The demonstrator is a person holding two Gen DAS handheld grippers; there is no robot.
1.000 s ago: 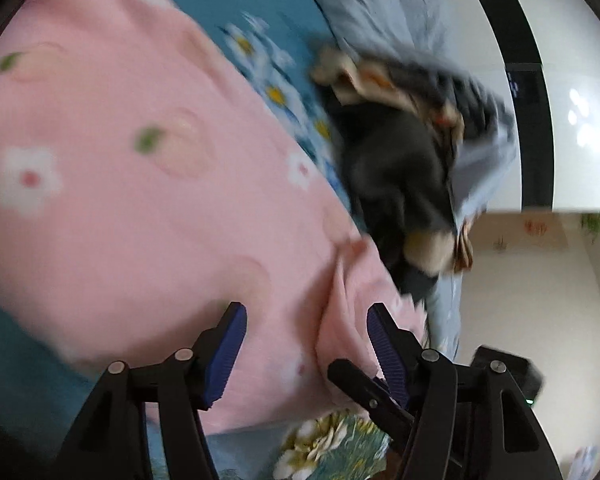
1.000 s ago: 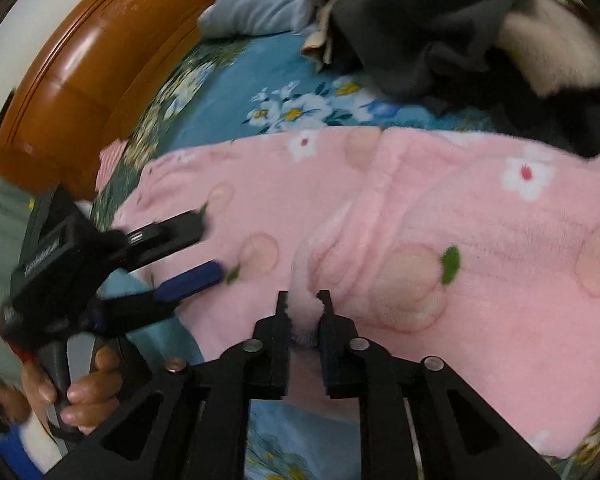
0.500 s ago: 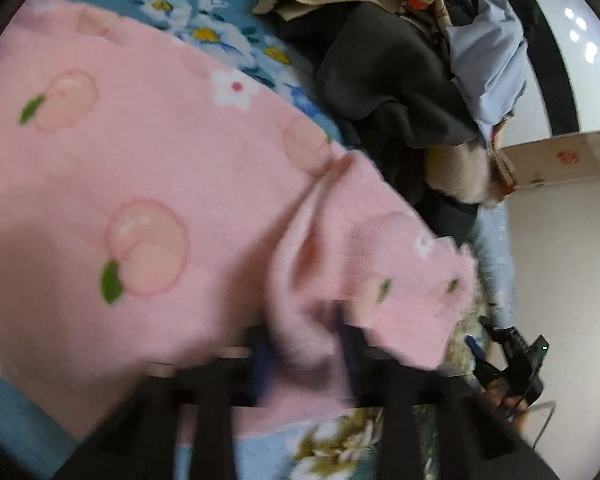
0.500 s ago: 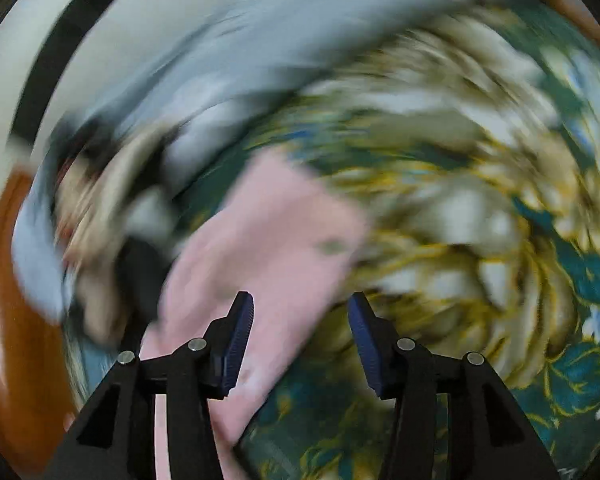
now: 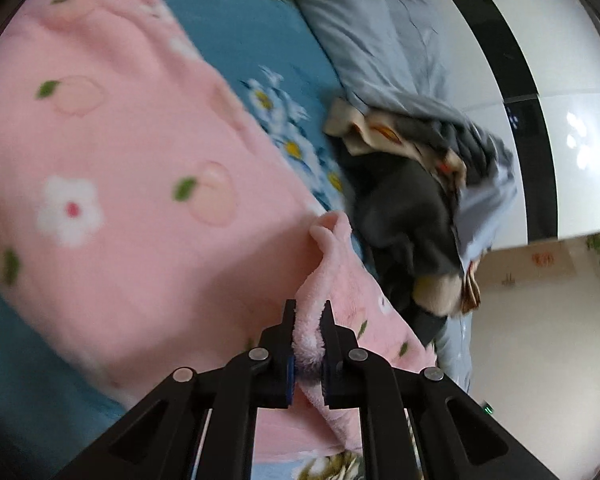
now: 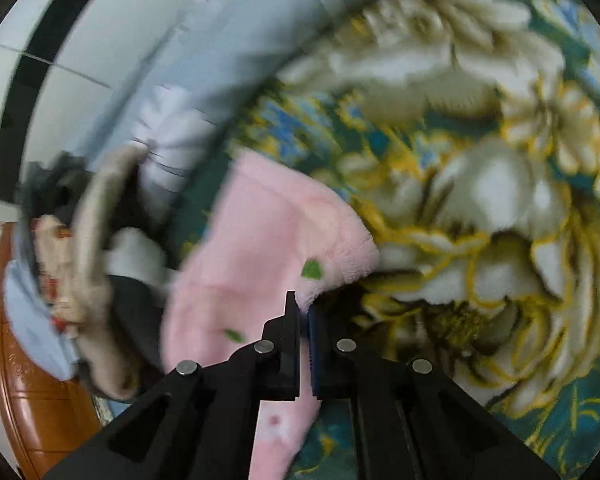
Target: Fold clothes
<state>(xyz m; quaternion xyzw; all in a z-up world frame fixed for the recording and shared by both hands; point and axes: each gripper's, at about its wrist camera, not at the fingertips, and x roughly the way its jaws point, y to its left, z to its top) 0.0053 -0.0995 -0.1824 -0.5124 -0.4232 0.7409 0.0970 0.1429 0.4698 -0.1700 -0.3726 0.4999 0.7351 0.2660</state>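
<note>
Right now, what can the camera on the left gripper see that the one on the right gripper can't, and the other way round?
Only the left wrist view shows the pink garment's broad spread with its white flower and peach prints, and the blue sheet with daisies.

Only the right wrist view shows the big cream and yellow flowers of the bedspread and the brown wooden bed frame.

Both show the pink garment, the pile of dark and grey clothes, and a gripper shut on a pink edge: left gripper, right gripper.
</note>
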